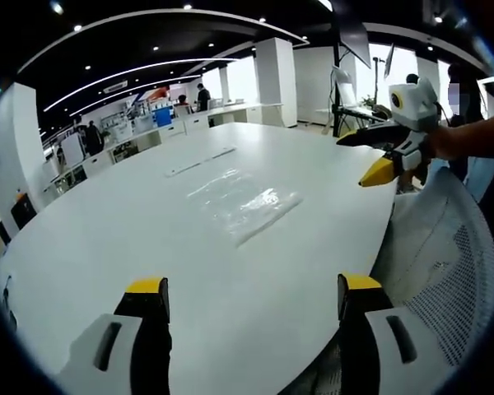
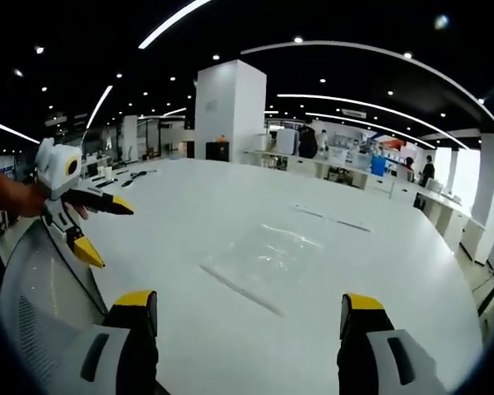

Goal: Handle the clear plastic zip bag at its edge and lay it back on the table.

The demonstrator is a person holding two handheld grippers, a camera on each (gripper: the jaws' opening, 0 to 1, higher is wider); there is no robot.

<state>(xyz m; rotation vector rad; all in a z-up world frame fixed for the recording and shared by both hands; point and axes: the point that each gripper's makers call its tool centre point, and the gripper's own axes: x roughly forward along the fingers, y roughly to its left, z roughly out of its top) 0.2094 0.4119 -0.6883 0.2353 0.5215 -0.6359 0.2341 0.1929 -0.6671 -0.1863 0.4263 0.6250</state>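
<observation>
The clear plastic zip bag [image 1: 243, 202] lies flat on the white table [image 1: 107, 222], its zip edge turned toward the near table edge. My left gripper [image 1: 253, 290] stands open above the near part of the table, short of the bag, with nothing between its jaws. My right gripper [image 1: 380, 158] hangs open beyond the table's right edge, held by a hand. In the right gripper view the bag [image 2: 267, 259] lies ahead of my open right gripper [image 2: 249, 304]. There the left gripper [image 2: 105, 230] enters from the left, open, beside the table [image 2: 230, 193].
A white mesh chair back [image 1: 445, 280] stands at the table's edge near both grippers, as does the same chair back [image 2: 41, 317]. Two thin strips [image 1: 202, 162] lie on the table beyond the bag. Desks, pillars and people fill the far room.
</observation>
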